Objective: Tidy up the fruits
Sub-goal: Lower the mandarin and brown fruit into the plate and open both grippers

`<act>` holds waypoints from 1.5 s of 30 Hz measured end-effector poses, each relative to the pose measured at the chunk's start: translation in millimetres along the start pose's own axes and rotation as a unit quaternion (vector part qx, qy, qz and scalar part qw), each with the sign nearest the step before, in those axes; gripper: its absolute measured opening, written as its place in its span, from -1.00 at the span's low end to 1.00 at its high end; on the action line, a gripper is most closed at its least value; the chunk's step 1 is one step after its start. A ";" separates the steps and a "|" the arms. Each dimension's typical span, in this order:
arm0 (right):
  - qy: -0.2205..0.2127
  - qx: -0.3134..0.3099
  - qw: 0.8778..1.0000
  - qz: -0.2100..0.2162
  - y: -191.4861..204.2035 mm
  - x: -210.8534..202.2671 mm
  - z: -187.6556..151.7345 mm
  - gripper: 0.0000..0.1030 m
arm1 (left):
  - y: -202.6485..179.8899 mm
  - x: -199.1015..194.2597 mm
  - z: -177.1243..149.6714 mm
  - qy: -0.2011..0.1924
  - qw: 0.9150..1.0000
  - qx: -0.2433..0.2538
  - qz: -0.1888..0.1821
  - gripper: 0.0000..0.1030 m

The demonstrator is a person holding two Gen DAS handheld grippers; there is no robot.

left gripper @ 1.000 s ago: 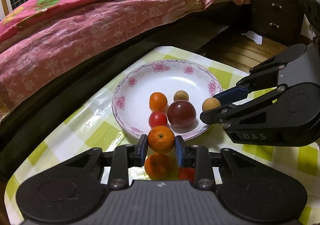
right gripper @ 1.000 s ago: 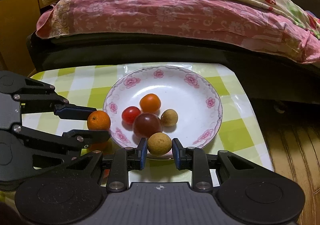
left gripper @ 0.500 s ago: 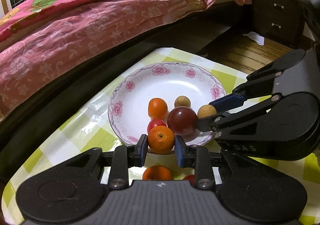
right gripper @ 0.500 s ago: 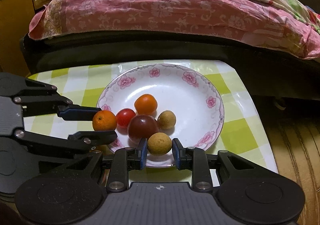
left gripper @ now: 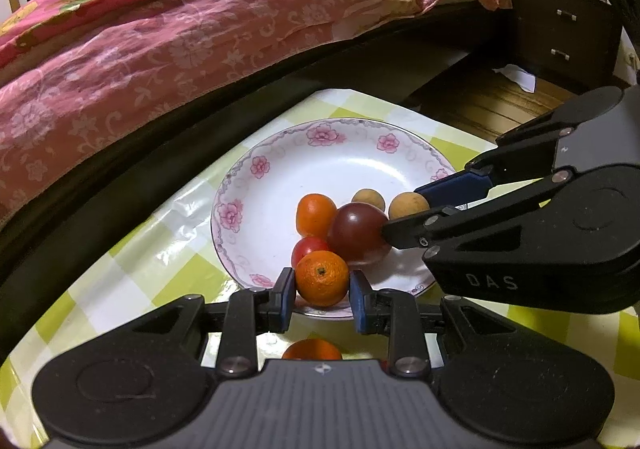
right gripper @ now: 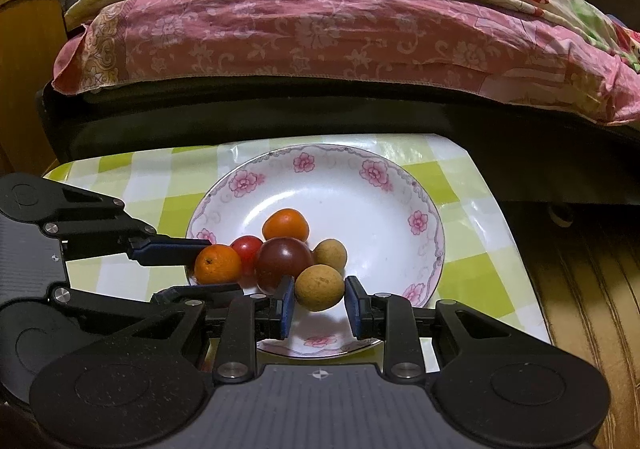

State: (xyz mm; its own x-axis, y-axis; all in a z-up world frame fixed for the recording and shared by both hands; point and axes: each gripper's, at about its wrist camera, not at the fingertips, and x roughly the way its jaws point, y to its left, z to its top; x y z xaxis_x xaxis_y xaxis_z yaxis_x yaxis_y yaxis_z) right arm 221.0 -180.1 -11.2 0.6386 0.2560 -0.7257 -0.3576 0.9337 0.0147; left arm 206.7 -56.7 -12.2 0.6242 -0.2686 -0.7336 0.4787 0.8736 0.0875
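Having advanced over the last second from the checked tablecloth (left gripper: 132, 277) to above the flower-rimmed white plate (right gripper: 360, 193), the left gripper (left gripper: 322, 287) clamps a small orange mandarin (left gripper: 322, 279) and the right gripper (right gripper: 319, 299) a round tan longan (right gripper: 319, 287), apparently ready for release beside the dark red plum (right gripper: 285, 263).

left gripper (left gripper: 322, 299) | carried mandarin (left gripper: 322, 278) from table edge over plate (left gripper: 256, 233) rim (right gripper (right gripper: 319, 307) advanced likewise)

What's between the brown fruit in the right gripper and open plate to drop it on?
Nothing directly below: the right gripper holds the longan over bare plate near the front rim. The dark tomato and a second longan crowd its left and far sides.
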 end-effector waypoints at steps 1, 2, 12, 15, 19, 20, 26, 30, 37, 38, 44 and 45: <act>0.000 0.001 1.000 0.000 -0.1 -0.1 0.4 -0.55 | -0.2 0.3 0.0 0.000 1.000 0.001 0.001 -0.30; 0.000 0.001 1.000 0.000 -0.2 0.2 0.5 -0.55 | -0.6 0.7 0.0 -0.001 1.000 0.002 0.002 -0.30; 0.001 -0.003 1.000 -0.003 1.7 -1.0 0.7 -0.55 | 0.4 3.4 -0.3 -0.003 1.000 -0.001 0.007 -0.30; 0.009 -0.009 1.000 -0.007 2.9 -1.4 -0.1 -0.55 | 0.9 3.8 0.0 -0.003 1.000 0.002 0.008 -0.30; 0.020 -0.013 1.000 -0.007 2.4 -0.3 -3.6 -0.55 | 1.8 3.6 -0.5 -0.005 1.000 0.001 0.007 -0.30; 0.019 -0.013 1.000 -0.008 2.8 0.4 -3.8 -0.55 | 2.6 3.6 -0.6 -0.005 1.000 -0.001 0.007 -0.30; 0.007 -0.007 1.000 -0.008 1.0 0.2 -0.1 -0.55 | 1.7 5.6 0.0 -0.006 1.000 -0.003 0.014 -0.30; 0.003 -0.005 1.000 -0.008 0.5 -0.1 -0.2 -0.54 | 1.0 4.9 -0.1 -0.007 1.000 -0.007 0.017 -0.30; -0.001 -0.005 1.000 -0.008 -1.2 -0.5 -1.0 -0.54 | 1.3 3.1 0.1 -0.007 1.000 -0.013 0.016 -0.28; -0.002 -0.005 1.000 -0.008 -1.4 -0.6 -1.1 -0.54 | 1.5 3.2 0.4 -0.007 1.000 -0.013 0.017 -0.28; -0.003 -0.003 1.000 -0.006 -2.7 -1.3 -1.5 -0.52 | 1.8 3.1 0.3 -0.007 1.000 -0.014 0.016 -0.26; -0.004 -0.003 1.000 -0.007 -2.9 -1.5 -1.6 -0.49 | 1.9 3.0 0.5 -0.008 1.000 -0.014 0.016 -0.25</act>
State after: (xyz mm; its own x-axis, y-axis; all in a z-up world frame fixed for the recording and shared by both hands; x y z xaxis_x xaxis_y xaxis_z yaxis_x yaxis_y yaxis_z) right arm 219.9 -183.6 -11.2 0.6488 0.2452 -0.7204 -0.3525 0.9358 0.0010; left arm 209.8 -56.0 -13.9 0.6486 -0.2456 -0.7204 0.4401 0.8932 0.0917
